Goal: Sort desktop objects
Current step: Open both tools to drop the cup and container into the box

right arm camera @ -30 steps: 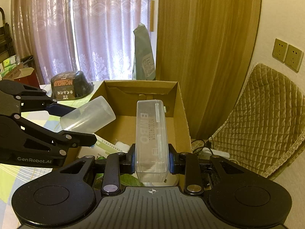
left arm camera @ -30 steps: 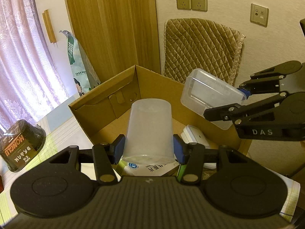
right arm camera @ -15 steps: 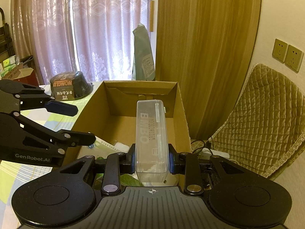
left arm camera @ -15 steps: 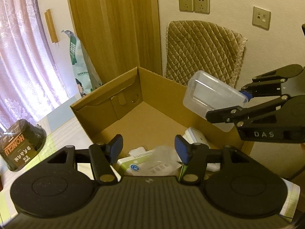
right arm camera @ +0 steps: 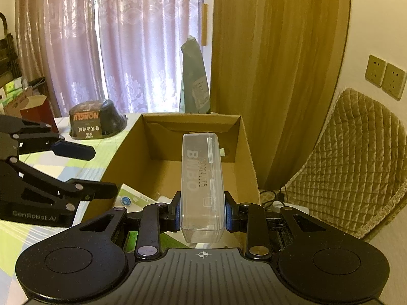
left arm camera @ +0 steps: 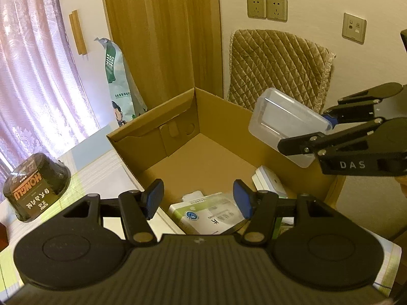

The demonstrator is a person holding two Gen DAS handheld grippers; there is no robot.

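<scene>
- Black upturned instant-noodle bowl (left arm camera: pixel 35 186) sits on the table, left of the box.
- Left gripper (left arm camera: pixel 198 199): fingers spread, empty, above the open brown cardboard box (left arm camera: pixel 178 132) holding packets.
- Right gripper (right arm camera: pixel 203 212) clamps the clear rectangular plastic case (right arm camera: pixel 202 185) over the box; judged next: lower, release.

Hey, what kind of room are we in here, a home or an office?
Most likely a room in a home: sheer patterned curtains over a window, a chair with a quilted cover against the wall, and a table with a checked tablecloth.
</scene>
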